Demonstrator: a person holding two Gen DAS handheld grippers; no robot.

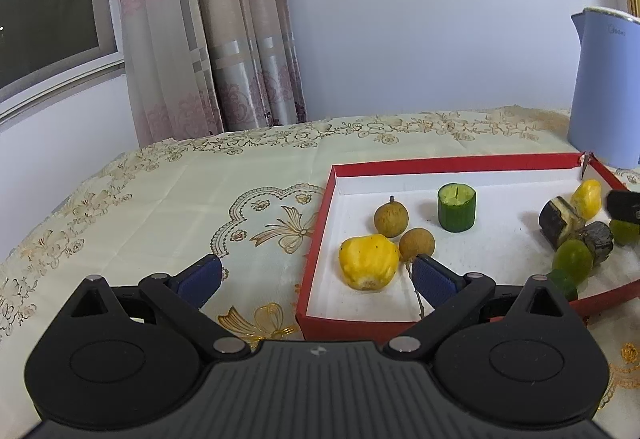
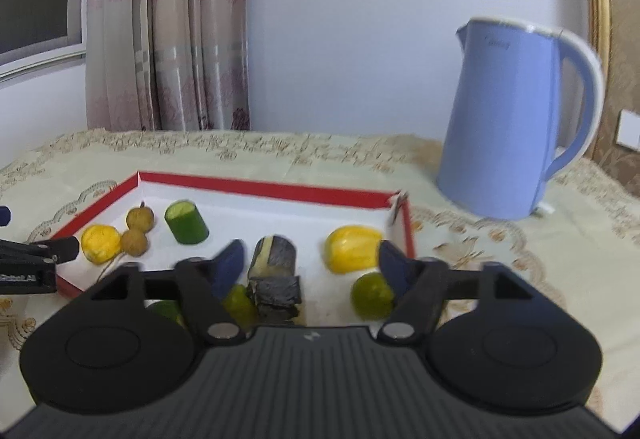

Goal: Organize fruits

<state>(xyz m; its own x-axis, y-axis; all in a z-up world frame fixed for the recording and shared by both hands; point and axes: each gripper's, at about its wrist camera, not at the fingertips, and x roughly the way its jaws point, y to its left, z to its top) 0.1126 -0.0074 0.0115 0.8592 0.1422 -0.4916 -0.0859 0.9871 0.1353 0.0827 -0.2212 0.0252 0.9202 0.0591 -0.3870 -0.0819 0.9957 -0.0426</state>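
Jaws on both grippers stand wide apart with nothing held. On the left gripper (image 1: pixel 316 277), one finger hangs over the cloth outside the red tray (image 1: pixel 316 239) and the other over its white floor, so the jaws straddle the tray's left wall. A yellow fruit piece (image 1: pixel 368 261) lies between those fingers, just beside two round brown fruits (image 1: pixel 400 229), and a green cucumber stub (image 1: pixel 457 207) stands upright farther back. The right gripper (image 2: pixel 312 265) hovers above the tray's near right part; below its open fingers lie two dark-skinned chunks (image 2: pixel 274 271), touching each other, with green round fruits (image 2: pixel 372 295) on either side and a second yellow piece (image 2: pixel 352 249) close to the tray's right wall. Bare white floor stretches along the tray's back wall and through its middle. A blue kettle (image 2: pixel 516 123) stands on the cloth (image 1: pixel 200 179) behind the tray's far right corner, and the cloth left of the tray lies open
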